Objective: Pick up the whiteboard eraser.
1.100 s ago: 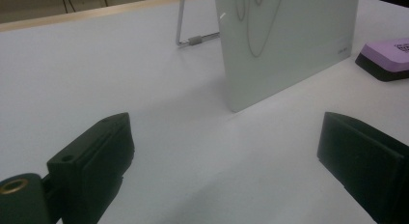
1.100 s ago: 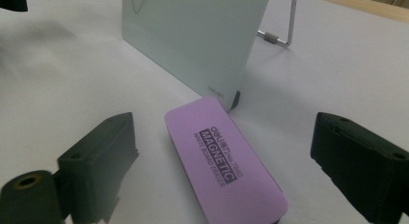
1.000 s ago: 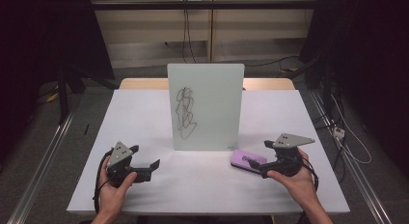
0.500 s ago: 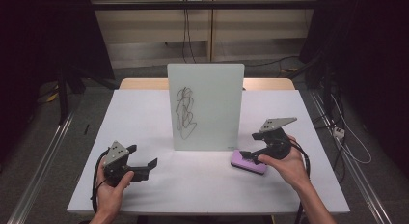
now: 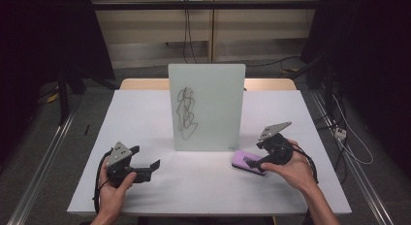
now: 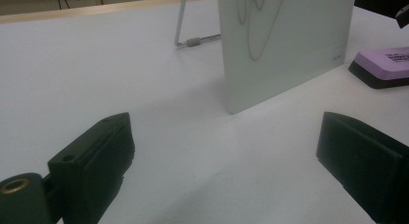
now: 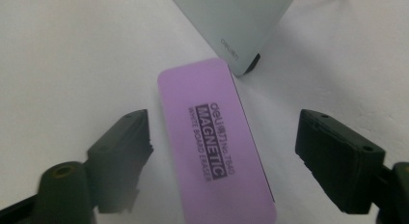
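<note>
A small whiteboard (image 5: 207,106) stands upright mid-table with a black scribble (image 5: 185,114) on its left half. A purple magnetic whiteboard eraser (image 5: 243,160) lies flat on the table just right of the board's lower corner. My right gripper (image 5: 253,162) hovers over the eraser, tilted down. In the right gripper view the eraser (image 7: 216,139) lies lengthwise between the wide-apart jaws, untouched. My left gripper (image 5: 151,168) rests open near the front left, pointing right. In the left gripper view the whiteboard (image 6: 284,40) and the eraser (image 6: 383,66) lie ahead.
The white table (image 5: 140,113) ends in a wooden strip (image 5: 143,84) at the back. A wire stand (image 6: 185,26) props the board from behind. Cables trail from both grippers. Dark floor and metal rails flank the table.
My right gripper rose, swung toward the board, then tipped down over the eraser. The left gripper stayed put.
</note>
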{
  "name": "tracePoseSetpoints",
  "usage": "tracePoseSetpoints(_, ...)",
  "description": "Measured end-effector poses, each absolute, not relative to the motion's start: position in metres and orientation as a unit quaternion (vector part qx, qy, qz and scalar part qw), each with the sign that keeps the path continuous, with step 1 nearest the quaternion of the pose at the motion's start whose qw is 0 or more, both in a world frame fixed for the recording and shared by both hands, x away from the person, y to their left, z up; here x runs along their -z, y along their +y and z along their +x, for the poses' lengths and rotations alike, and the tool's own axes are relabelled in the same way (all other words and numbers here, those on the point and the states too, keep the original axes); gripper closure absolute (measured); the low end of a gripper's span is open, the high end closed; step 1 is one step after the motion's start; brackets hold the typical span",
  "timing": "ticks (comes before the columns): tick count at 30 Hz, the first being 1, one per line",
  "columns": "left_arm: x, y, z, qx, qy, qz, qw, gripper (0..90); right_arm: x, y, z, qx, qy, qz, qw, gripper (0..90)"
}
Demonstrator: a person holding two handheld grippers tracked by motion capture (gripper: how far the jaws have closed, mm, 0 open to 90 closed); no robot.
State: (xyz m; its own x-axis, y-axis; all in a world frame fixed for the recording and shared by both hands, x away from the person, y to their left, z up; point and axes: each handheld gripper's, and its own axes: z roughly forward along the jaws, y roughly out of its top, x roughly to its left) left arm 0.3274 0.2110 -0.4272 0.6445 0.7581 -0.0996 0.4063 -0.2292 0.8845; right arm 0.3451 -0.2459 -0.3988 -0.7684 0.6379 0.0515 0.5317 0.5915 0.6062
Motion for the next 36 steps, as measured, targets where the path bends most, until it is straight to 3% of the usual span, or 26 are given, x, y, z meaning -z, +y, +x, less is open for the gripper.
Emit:
tracePoseSetpoints(11,0.427,0.212,0.327,-0.182,0.383,0.762,0.489,5.9,0.412,-0.241,0.354,-0.277,0.91,0.304,0.063,26.9)
tracePoseSetpoints(16,0.427,0.213,0.328,-0.18,0.383,0.762,0.49,5.9,0.418,-0.236,0.356,-0.261,0.917,0.296,0.053,32.3)
tracePoseSetpoints(17,0.427,0.212,0.328,-0.18,0.383,0.762,0.49,5.9,0.42,-0.235,0.357,-0.26,0.92,0.289,0.043,37.0)
tracePoseSetpoints(36,0.428,0.214,0.328,-0.182,0.391,0.76,0.487,6.0,0.422,-0.231,0.356,-0.245,0.931,0.264,0.054,39.0)
